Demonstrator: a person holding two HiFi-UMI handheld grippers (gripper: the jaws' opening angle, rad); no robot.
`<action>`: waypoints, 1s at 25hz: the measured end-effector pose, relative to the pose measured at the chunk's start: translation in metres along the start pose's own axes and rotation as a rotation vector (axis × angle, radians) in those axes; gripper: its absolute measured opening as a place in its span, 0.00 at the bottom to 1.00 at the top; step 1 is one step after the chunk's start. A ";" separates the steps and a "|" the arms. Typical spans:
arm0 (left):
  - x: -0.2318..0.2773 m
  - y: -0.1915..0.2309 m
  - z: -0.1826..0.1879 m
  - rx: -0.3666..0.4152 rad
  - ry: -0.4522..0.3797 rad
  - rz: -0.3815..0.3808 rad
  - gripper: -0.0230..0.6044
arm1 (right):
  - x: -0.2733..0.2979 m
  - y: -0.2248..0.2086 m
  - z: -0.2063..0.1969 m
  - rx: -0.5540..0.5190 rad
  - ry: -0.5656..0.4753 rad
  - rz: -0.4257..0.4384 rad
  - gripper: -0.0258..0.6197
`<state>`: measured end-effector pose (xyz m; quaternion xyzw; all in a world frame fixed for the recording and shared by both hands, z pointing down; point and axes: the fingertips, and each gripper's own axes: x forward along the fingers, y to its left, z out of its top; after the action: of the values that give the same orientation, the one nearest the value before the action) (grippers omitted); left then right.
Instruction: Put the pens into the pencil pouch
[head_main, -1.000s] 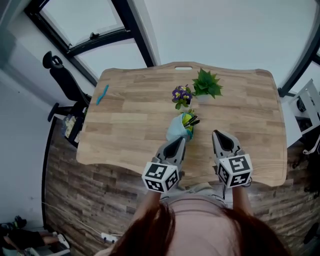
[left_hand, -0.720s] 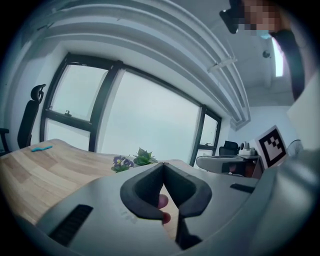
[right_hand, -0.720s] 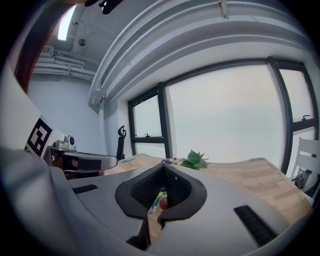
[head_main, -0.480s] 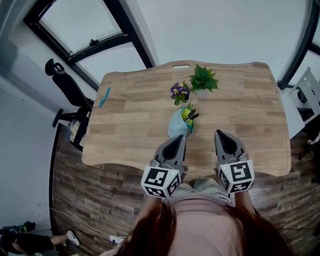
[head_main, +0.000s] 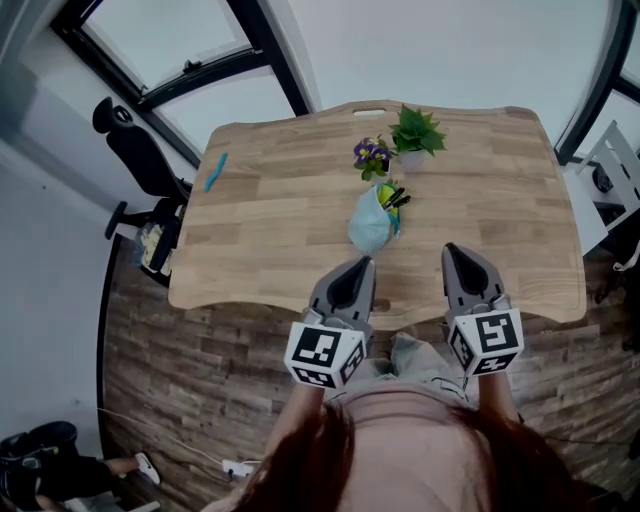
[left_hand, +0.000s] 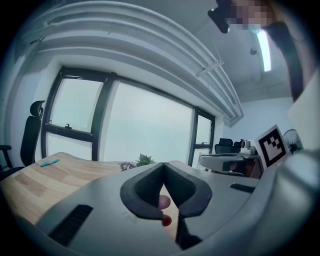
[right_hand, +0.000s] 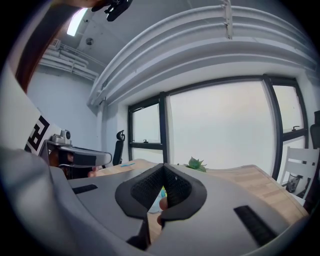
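Nearest in, holding the left gripper (head_main: 360, 265) out over the near edge of the wooden table (head_main: 270, 230), shut tight, pads pressed together in the left gripper view with nothing caught between. Alongside to the right, holding the right gripper (head_main: 453, 252) the same way, closed and empty too, tips meeting in the right gripper view. Just beyond, between the two, looking at the light blue pencil pouch (head_main: 370, 228) lying on the tabletop, with pens (head_main: 395, 196) poking out of its far end. Past that, a small purple flower pot (head_main: 371, 155), then a green potted plant (head_main: 417, 133) near the far edge. Way off at the far left corner, spotting one blue pen (head_main: 215, 171) lying alone, well apart from the pouch. Beyond the table's left side, a black office chair (head_main: 135, 150).
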<state>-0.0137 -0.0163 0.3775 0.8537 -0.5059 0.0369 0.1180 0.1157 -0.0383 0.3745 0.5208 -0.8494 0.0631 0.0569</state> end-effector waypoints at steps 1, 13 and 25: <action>-0.005 -0.002 0.000 0.003 -0.003 -0.006 0.04 | -0.005 0.004 0.000 -0.005 0.000 -0.004 0.04; -0.052 -0.024 0.003 0.057 -0.035 -0.045 0.04 | -0.053 0.035 0.010 -0.038 -0.036 -0.060 0.04; -0.051 -0.042 -0.001 0.085 -0.028 -0.075 0.04 | -0.069 0.034 0.011 -0.042 -0.035 -0.081 0.04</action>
<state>-0.0014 0.0473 0.3621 0.8768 -0.4730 0.0420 0.0760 0.1163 0.0361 0.3512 0.5543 -0.8298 0.0338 0.0557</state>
